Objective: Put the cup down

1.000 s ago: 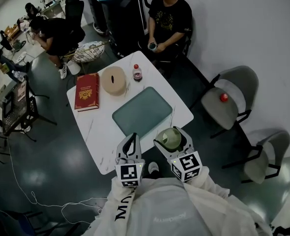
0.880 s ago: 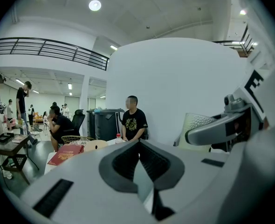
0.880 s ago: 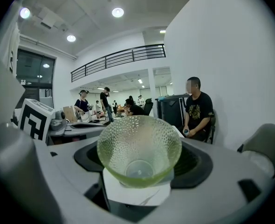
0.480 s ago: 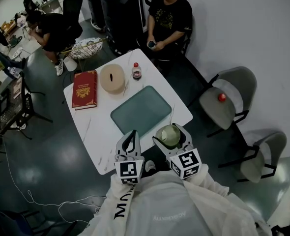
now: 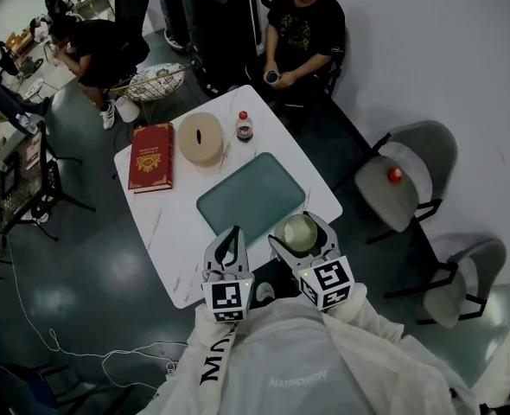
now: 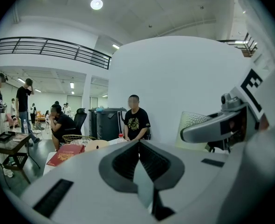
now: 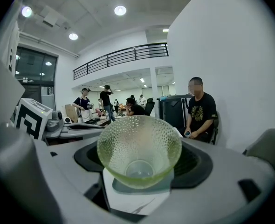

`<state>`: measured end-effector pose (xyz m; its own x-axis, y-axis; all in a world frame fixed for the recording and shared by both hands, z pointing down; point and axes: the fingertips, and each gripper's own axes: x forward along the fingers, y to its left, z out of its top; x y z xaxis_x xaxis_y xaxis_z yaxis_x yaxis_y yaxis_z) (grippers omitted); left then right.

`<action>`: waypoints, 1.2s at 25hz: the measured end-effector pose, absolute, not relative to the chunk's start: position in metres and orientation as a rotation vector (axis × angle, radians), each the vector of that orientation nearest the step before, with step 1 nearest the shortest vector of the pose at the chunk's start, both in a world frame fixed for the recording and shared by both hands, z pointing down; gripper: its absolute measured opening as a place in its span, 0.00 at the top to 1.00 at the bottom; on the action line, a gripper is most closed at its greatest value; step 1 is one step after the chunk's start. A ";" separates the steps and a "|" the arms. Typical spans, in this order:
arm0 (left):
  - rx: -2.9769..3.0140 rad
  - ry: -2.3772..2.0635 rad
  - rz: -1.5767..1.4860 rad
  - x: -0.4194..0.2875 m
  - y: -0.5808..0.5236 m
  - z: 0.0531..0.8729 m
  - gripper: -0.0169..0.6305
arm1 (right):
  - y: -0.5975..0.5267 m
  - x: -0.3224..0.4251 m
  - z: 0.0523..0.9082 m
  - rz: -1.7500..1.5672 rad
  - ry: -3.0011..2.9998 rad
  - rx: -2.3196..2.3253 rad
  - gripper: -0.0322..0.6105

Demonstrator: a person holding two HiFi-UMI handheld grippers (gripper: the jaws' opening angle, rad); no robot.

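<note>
Where the table (image 5: 173, 232) has its near right edge, the cup (image 5: 298, 232) sits between the jaws of the right gripper (image 5: 300, 234), which are clamped on its sides. It is a dimpled, pale green glass cup, upright with its mouth up and nothing inside. The right gripper view shows white marbled tabletop just below its base. Whether the base touches the table cannot be told. The left gripper (image 5: 230, 240) hovers over the table's near edge, to the left of the cup. Its jaws are pressed together with nothing between them. A grey-green mat (image 5: 251, 195) lies at the table's middle, just beyond the cup. At the table's far left lies a red book (image 5: 152, 157). A round tan box (image 5: 200, 138) stands just beside it on the right. A small bottle with a red cap (image 5: 244, 126) stands at the table's far corner, near the box. A seated person in a black shirt (image 5: 300, 28) faces the table from its far side. A grey chair (image 5: 419, 145) stands off the table's right side with a small red ball (image 5: 395, 175) on its seat.
</note>
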<state>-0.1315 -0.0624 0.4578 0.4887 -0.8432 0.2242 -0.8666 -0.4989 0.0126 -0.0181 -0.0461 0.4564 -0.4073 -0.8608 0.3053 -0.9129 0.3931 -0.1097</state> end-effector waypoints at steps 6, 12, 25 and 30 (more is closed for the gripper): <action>2.562 -1.538 0.298 -0.132 -0.084 0.462 0.95 | -0.071 -0.018 0.459 0.395 -2.472 1.533 0.34; 2.531 -1.556 0.315 -0.122 -0.114 0.468 0.95 | -0.106 -0.013 0.465 0.414 -2.484 1.483 0.34; 2.437 -1.644 0.355 -0.113 -0.175 0.480 0.95 | -0.174 0.007 0.480 0.438 -2.508 1.378 0.34; 2.401 -1.670 0.379 -0.110 -0.190 0.486 0.95 | -0.197 0.010 0.489 0.443 -2.518 1.328 0.34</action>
